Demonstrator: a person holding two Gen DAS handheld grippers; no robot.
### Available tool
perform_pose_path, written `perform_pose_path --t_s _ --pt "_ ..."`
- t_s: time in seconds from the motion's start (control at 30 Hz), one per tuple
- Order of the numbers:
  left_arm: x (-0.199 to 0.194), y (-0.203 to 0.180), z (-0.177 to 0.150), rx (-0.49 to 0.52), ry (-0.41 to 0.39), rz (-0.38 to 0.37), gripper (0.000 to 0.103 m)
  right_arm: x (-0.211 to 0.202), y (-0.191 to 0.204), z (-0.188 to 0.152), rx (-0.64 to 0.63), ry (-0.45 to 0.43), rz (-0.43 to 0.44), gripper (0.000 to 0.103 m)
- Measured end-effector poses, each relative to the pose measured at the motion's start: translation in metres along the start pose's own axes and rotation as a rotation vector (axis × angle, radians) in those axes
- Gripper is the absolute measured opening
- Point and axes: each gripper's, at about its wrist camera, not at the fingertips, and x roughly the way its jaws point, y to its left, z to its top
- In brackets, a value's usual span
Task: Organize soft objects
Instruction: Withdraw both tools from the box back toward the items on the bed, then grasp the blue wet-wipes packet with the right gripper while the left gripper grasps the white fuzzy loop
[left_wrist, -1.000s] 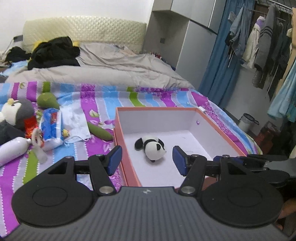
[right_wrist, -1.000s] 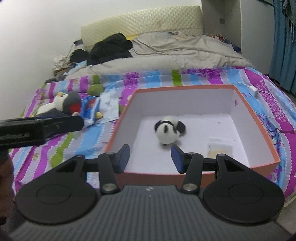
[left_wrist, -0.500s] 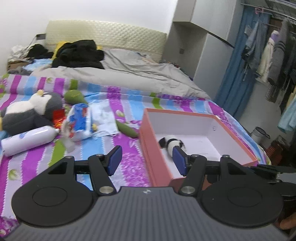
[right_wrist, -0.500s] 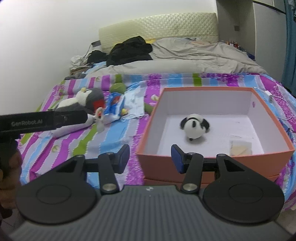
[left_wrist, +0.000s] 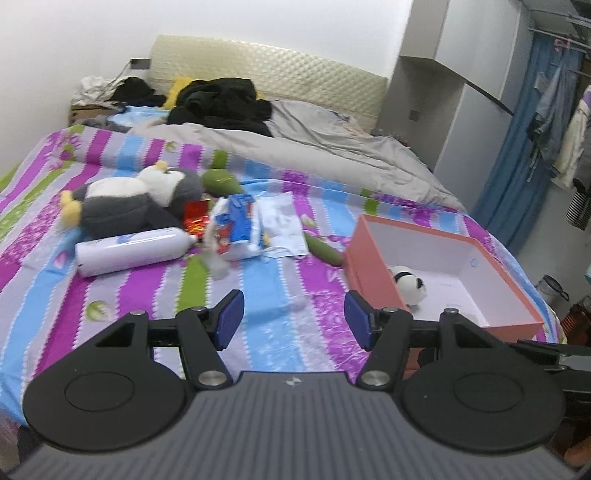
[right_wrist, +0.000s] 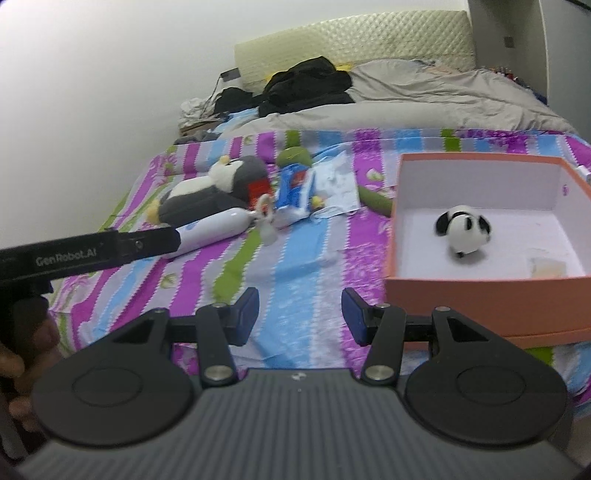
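Note:
A small panda plush (left_wrist: 409, 285) (right_wrist: 462, 229) lies inside the open orange box (left_wrist: 365, 251) (right_wrist: 480, 291) on the striped bedspread. A grey and white penguin plush (left_wrist: 129, 201) (right_wrist: 210, 190) lies at the left beside a white bottle (left_wrist: 129, 251) (right_wrist: 214, 229), a blue and white packet (left_wrist: 238, 225) (right_wrist: 295, 192), a green plush (left_wrist: 221, 181) (right_wrist: 293, 157) and a face mask (left_wrist: 282, 225) (right_wrist: 338, 184). My left gripper (left_wrist: 293, 319) is open and empty, above the bedspread left of the box. My right gripper (right_wrist: 299, 315) is open and empty, left of the box's front corner.
A grey duvet (left_wrist: 314, 147) and black clothes (left_wrist: 218, 101) cover the far half of the bed. A wardrobe (left_wrist: 461, 92) and hanging clothes (left_wrist: 554, 110) stand at the right. The left gripper's body (right_wrist: 85, 251) crosses the right wrist view at the left.
Both grippers have swung left, away from over the box to above the bedspread. The pile of toys has come nearer the middle of both views. The panda stays in the box.

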Motion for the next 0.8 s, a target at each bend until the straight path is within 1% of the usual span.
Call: perform_pose_path --t_s 0.2,0.3,0.4,0.5,0.6,0.8 --pt "-0.011 0.022 -0.015 -0.038 0.015 0.033 0.066 0.01 0.022 -0.01 -0.029 0.021 0.023 0.052" --pt "-0.008 0.031 -0.022 -0.051 0.032 0.052 0.066 0.02 0.025 -0.014 -0.026 0.04 0.032 0.052" --pt "0.002 0.038 -0.026 -0.07 0.046 0.048 0.066 0.031 0.025 -0.014 -0.021 0.053 0.029 0.052" --pt "0.021 0.043 -0.028 -0.078 0.057 0.043 0.066 0.044 0.024 -0.012 -0.015 0.056 0.028 0.052" --pt "0.045 0.052 -0.024 -0.109 0.081 0.007 0.066 0.059 0.022 -0.008 -0.019 0.054 0.029 0.052" --pt "0.089 0.063 -0.009 -0.093 0.079 0.03 0.066 0.09 0.015 0.004 -0.005 0.056 0.028 0.052"
